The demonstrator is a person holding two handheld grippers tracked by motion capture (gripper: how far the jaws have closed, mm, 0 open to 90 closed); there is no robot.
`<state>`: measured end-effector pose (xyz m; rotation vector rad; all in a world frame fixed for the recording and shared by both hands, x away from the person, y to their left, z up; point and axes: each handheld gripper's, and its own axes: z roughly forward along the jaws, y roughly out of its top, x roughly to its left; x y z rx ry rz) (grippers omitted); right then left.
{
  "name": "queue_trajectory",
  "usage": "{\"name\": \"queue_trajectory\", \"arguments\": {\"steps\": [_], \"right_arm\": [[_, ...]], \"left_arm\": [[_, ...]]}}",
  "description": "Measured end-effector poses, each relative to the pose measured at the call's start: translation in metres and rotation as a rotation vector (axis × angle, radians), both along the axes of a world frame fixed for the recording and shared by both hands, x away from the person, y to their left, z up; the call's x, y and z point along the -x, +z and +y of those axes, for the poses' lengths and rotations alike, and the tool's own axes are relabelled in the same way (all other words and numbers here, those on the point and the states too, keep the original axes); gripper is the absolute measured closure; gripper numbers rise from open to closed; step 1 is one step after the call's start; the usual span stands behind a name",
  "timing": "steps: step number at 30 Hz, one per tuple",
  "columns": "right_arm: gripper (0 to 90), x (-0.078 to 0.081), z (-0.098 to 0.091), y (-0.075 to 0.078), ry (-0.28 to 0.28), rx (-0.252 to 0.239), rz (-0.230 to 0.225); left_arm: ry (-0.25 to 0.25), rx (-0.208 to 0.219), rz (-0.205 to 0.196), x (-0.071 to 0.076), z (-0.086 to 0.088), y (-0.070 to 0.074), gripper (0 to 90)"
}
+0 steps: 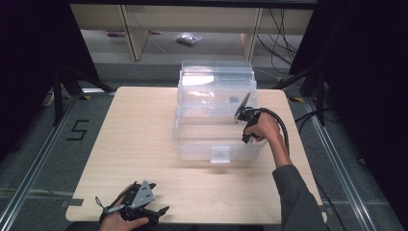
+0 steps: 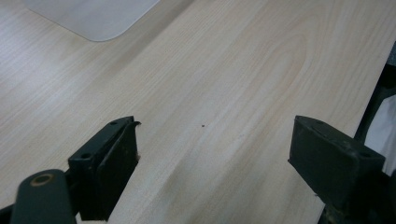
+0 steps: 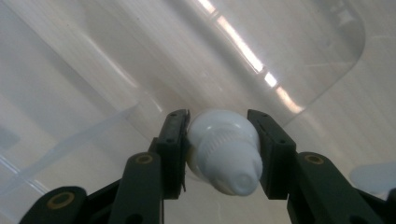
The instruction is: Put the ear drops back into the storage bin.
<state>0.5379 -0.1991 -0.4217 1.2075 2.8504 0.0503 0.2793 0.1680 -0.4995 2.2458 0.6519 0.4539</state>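
My right claw (image 3: 218,140) clamps a white ribbed plastic bottle (image 3: 223,151) over the clear plastic storage bin (image 1: 192,139), ready for lowering inside. My left claw (image 2: 215,163) idles wide open and empty at 7 o'clock on the pale wooden table (image 2: 224,70).

The high view looks forward and down over the whole wooden table (image 1: 144,144) from the person's side. The left gripper view skims low over the same tabletop (image 2: 210,84) — close up. The right gripper view peers into the clear plastic bin (image 3: 93,56) (image 1: 216,120) at very close range.
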Motion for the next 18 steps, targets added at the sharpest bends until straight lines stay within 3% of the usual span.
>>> {"name": "queue_trajectory", "arguments": {"steps": [1,2,4,6,7,8,13,14,17,18], "right_arm": [[60.1,-0.002,-0.001,-0.001,0.032,-0.006,0.000],[60.1,-0.002,0.000,-0.002,0.015,-0.013,0.000],[60.1,-0.004,0.000,-0.005,0.036,-0.009,-0.003],[60.1,-0.004,0.001,-0.007,0.009,-0.008,0.008],[60.1,-0.007,0.000,-0.008,0.047,-0.007,-0.009],[60.1,-0.006,0.000,-0.009,0.035,-0.007,0.000],[60.1,-0.006,-0.002,-0.014,0.005,-0.009,0.013],[60.1,-0.006,-0.003,-0.016,0.009,-0.016,0.015],[60.1,-0.005,-0.003,-0.018,-0.009,-0.016,0.021],[60.1,-0.005,-0.003,-0.019,-0.013,-0.008,0.023]], "left_arm": [[-0.006,-0.016,-0.007,0.000,0.001,0.002,15.0],[0.003,0.003,-0.002,0.001,0.000,0.001,15.0],[-0.007,0.006,-0.010,0.000,0.000,0.000,15.0],[0.004,0.004,-0.003,0.000,0.000,0.000,15.0],[0.006,0.014,-0.003,0.001,-0.001,0.000,15.0],[0.003,-0.007,0.004,0.001,0.000,0.001,14.9],[0.001,-0.004,-0.004,0.000,0.000,0.000,15.0],[-0.007,-0.020,-0.011,0.000,0.000,0.001,15.0],[-0.013,-0.014,-0.011,-0.001,0.000,0.001,15.0],[0.005,0.012,0.004,0.000,-0.001,-0.001,14.9]]}}
